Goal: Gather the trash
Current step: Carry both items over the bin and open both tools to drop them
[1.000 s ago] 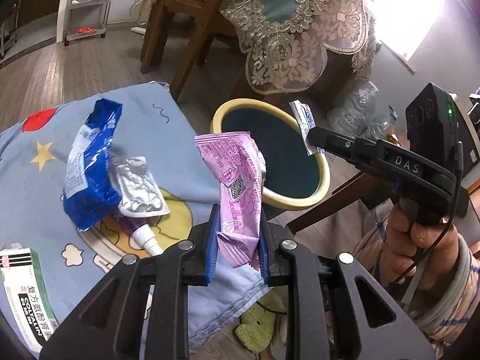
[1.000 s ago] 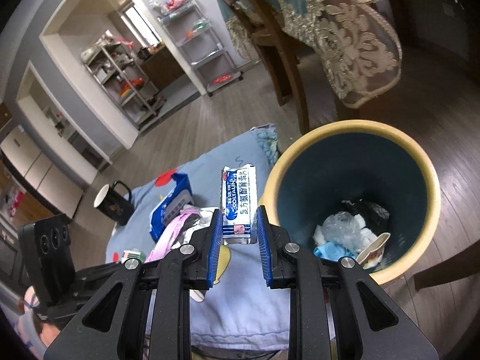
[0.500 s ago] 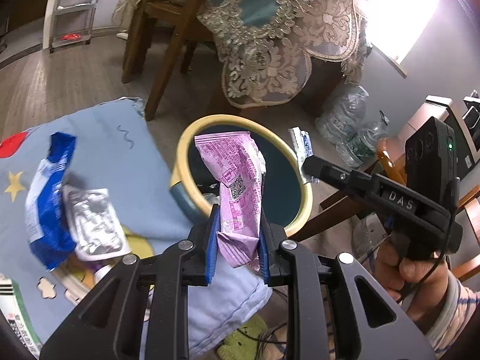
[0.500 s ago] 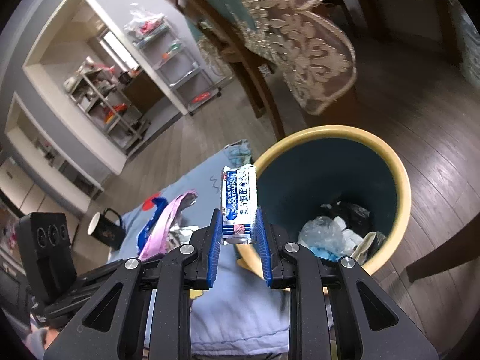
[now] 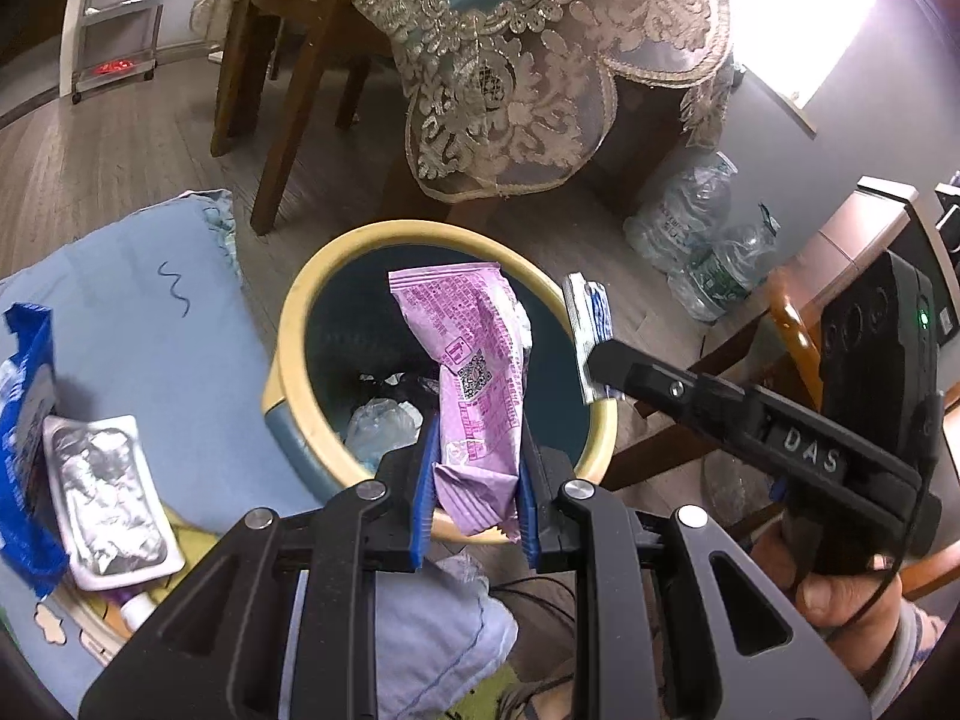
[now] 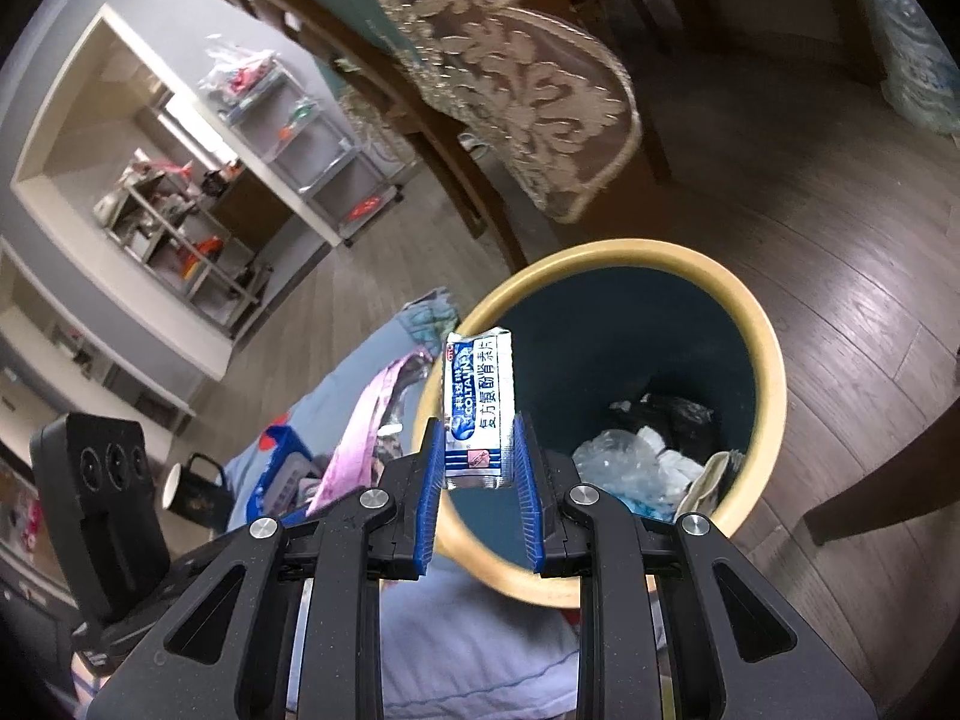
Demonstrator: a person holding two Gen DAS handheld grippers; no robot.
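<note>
My left gripper (image 5: pixel 475 483) is shut on a crumpled pink wrapper (image 5: pixel 474 372) and holds it over the near rim of the yellow-rimmed bin (image 5: pixel 300 324). My right gripper (image 6: pixel 478 468) is shut on a small blue-and-white sachet (image 6: pixel 477 408), also over the bin (image 6: pixel 768 348), which holds plastic and paper trash. The sachet (image 5: pixel 591 324) and right gripper also show in the left wrist view at the bin's right rim. The pink wrapper (image 6: pixel 360 426) shows at the left of the right wrist view.
A blue wrapper (image 5: pixel 24 420) and a silver blister pack (image 5: pixel 108 480) lie on the blue cartoon cloth (image 5: pixel 150 312) left of the bin. A dining chair (image 5: pixel 282 60) and lace tablecloth (image 5: pixel 510 90) stand behind. Plastic bottles (image 5: pixel 696 228) lie on the floor at right.
Both grippers have moved from above the cloth toward the bin, carrying the pink wrapper and the sachet; both now hang over the bin opening.
</note>
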